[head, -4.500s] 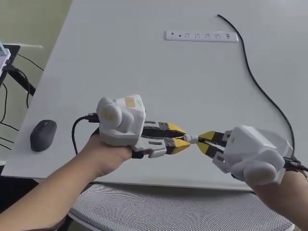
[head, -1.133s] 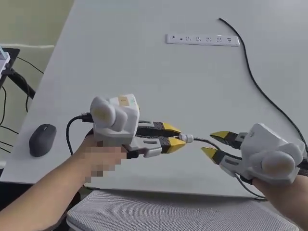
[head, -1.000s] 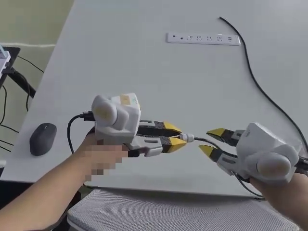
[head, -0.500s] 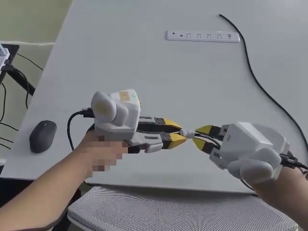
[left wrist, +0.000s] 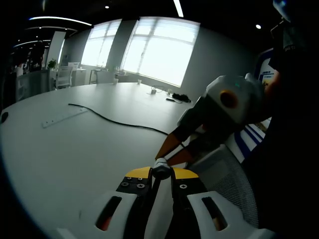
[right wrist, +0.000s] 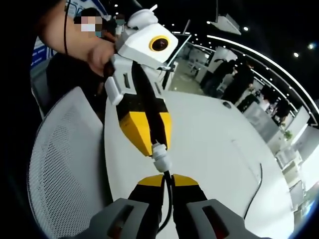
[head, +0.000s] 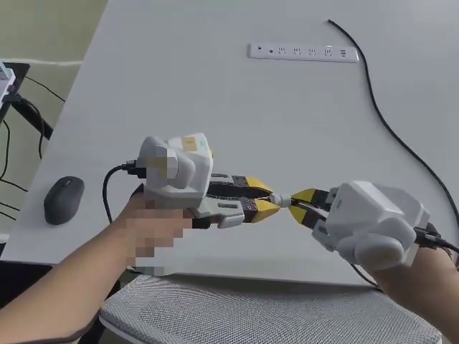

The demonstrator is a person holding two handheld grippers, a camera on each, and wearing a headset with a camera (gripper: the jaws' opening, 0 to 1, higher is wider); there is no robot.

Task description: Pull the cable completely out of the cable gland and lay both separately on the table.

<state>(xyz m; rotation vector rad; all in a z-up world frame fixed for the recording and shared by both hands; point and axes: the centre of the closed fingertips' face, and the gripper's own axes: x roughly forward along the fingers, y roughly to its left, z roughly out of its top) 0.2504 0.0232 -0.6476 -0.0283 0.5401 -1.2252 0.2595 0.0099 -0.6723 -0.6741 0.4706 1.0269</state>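
My left claw (head: pixel 266 201) is clamped on the gland (head: pixel 282 201); right claw (head: pixel 302 206), at its 3 o'clock, pinches the cable (right wrist: pixel 169 191), I think. Jerky pull & cable slips thru, or gland twists out.

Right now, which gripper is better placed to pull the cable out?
Right. The right gripper is shut on the cable beside the cable gland, which the left gripper clamps.

Left hand-held gripper (head: pixel 270 202): white shell, black arms, yellow tips.
Right hand-held gripper (head: pixel 301 204): same white, black, yellow.
Cable gland (right wrist: pixel 160 155): off-white.
Cable (right wrist: pixel 169 191): black.
Desk (head: pixel 215 93): plain pale grey.
Power strip (head: pixel 303 52): white.
Cord (head: pixel 391 130): black.
Mouse (head: pixel 64 200): dark grey.
Chair (head: pixel 251 315): light grey, fine mesh pattern.
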